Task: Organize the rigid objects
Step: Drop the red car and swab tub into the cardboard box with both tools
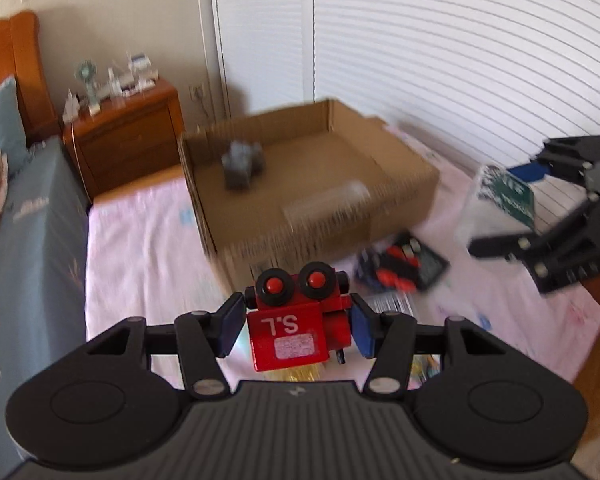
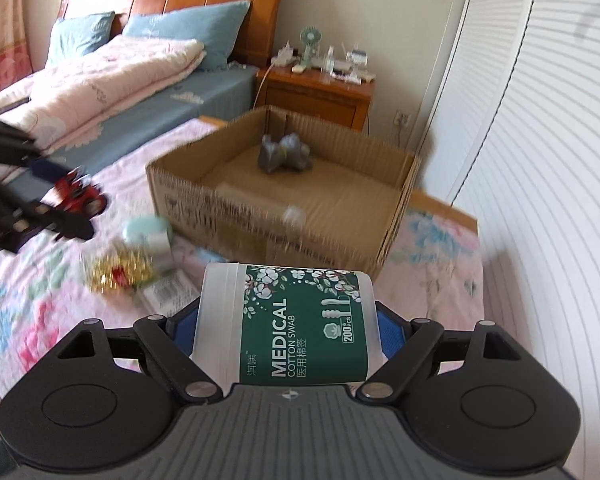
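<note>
We get bright daylight, motion blur on the cardboard box (image 1: 312,184), heavy fisheye bending and dark corners.

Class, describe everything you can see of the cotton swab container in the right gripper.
The cotton swab container is a translucent whitish plastic tub wrapped in a dark green label with white cotton flowers and the words "MEDICAL COTTON SWAB". It lies on its side, lifted off the bedding, clamped between the blue pads of the right gripper, which alone touches it. The cardboard box lies just ahead.
</note>
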Demonstrator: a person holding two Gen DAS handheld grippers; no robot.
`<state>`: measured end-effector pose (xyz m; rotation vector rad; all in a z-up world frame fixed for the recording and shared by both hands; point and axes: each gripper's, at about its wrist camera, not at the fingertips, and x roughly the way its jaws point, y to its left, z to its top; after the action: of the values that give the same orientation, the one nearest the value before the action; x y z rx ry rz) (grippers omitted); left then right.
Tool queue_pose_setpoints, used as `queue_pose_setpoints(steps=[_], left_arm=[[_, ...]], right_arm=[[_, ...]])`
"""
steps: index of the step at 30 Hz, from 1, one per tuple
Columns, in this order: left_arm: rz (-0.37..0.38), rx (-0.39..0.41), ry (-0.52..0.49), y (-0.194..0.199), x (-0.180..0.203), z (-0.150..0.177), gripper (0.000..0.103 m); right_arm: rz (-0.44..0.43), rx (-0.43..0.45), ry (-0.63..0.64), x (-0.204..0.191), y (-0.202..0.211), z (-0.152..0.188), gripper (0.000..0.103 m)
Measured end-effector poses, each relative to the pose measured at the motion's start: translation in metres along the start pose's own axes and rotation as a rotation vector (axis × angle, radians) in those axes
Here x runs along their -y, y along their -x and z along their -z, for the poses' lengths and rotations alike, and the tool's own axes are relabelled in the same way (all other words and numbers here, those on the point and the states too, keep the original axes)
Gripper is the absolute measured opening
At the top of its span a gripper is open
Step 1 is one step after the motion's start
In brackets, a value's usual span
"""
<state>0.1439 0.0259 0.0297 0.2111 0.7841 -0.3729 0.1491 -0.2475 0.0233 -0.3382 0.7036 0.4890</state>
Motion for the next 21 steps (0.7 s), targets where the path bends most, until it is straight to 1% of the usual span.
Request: queue_pose_setpoints(steps=[2, 7, 10, 14, 16, 18, 19, 21], left_arm=[[-0.027, 0.01, -0.013, -0.01, -0.004, -0.015, 0.054], [-0.036, 0.025, -0.021, -0.037, -0.016, -0.052, 0.054], [-0.059, 0.021, -0.02, -0.057, -0.022, -0.072, 0.054], [-0.099, 0.02, -0.014, -0.086, -0.03, -0.087, 0.054], [-0.13, 0.016, -0.008, -0.1, -0.034, -0.088, 0.06], [-0.145, 0.018, 0.035, -0.107, -0.042, -0.085, 0.086], [-0.15, 0.028, 0.058, -0.107, -0.046, -0.081, 0.088], [-0.126, 0.031, 0.088, -0.104, -0.05, -0.074, 0.088]], right_arm=[[0.006, 0.011, 0.006, 0.001, -0.001, -0.008, 0.087], [0.016, 0.029, -0.006, 0.006, -0.004, -0.024, 0.087], [0.025, 0.041, -0.003, 0.007, -0.005, -0.032, 0.087], [0.054, 0.047, 0.012, 0.007, -0.008, -0.042, 0.087], [0.064, 0.045, 0.015, 0.008, -0.01, -0.046, 0.087], [0.062, 0.043, 0.01, 0.01, -0.011, -0.049, 0.087], [0.061, 0.042, 0.009, 0.011, -0.012, -0.05, 0.087], [0.065, 0.039, 0.009, 0.013, -0.015, -0.054, 0.087]])
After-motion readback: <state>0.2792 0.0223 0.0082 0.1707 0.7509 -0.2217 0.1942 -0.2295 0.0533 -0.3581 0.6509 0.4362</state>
